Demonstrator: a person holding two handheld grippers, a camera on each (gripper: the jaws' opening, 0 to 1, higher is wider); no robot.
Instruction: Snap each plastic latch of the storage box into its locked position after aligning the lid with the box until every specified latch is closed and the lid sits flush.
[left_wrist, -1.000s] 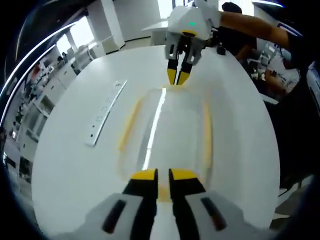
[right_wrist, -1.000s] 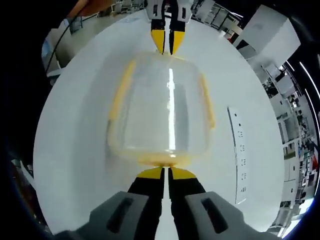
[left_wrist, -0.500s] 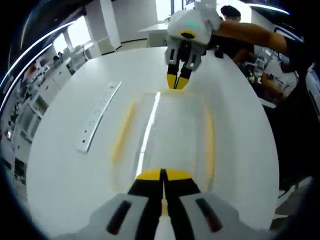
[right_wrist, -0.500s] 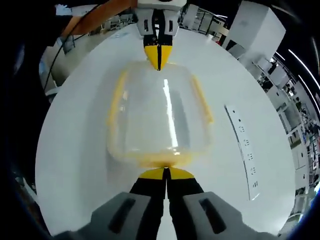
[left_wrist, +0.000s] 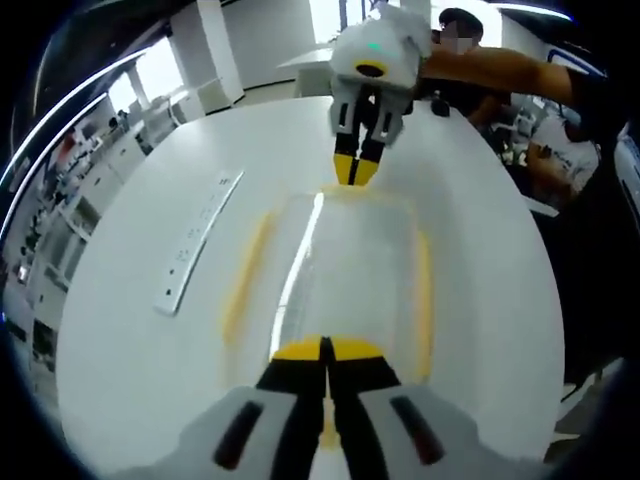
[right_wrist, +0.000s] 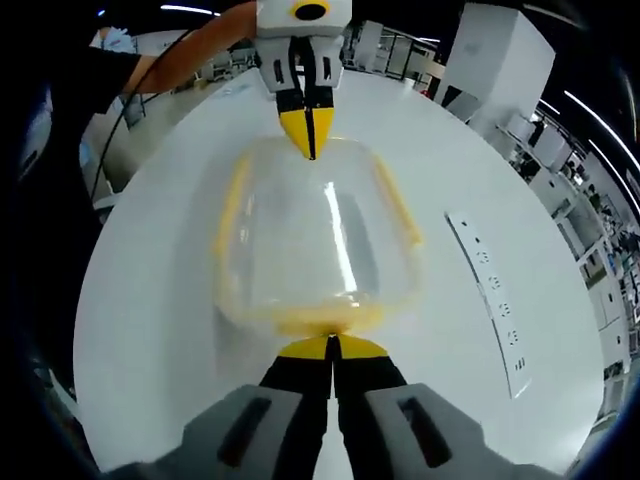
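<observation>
A clear storage box (left_wrist: 340, 270) with yellow trim sits near the middle of a round white table (left_wrist: 130, 370), lid (right_wrist: 320, 240) on top. Yellow latches run along its two long sides (left_wrist: 243, 280) and lie flat against the box.

In the left gripper view, the left gripper (left_wrist: 325, 348) rises from the bottom with its yellow-tipped jaws pressed together, no gap between them, at the box's near short end. Whether anything is pinched between the tips cannot be told. At the far short end the right gripper (left_wrist: 356, 170) points down at the box's edge, its tips close together and touching the yellow rim there.

In the right gripper view the same scene shows from the other side: the right gripper (right_wrist: 331, 347) has its jaws closed tip to tip against the yellow latch (right_wrist: 320, 322) on the near short end, and the left gripper (right_wrist: 308, 135) meets the far short end with its jaws together.

A white power strip (left_wrist: 195, 243) lies flat on the table beside the box, well apart from it, toward the table's edge (right_wrist: 490, 300). A person's orange-sleeved arm (left_wrist: 490, 70) reaches in behind the right gripper.
</observation>
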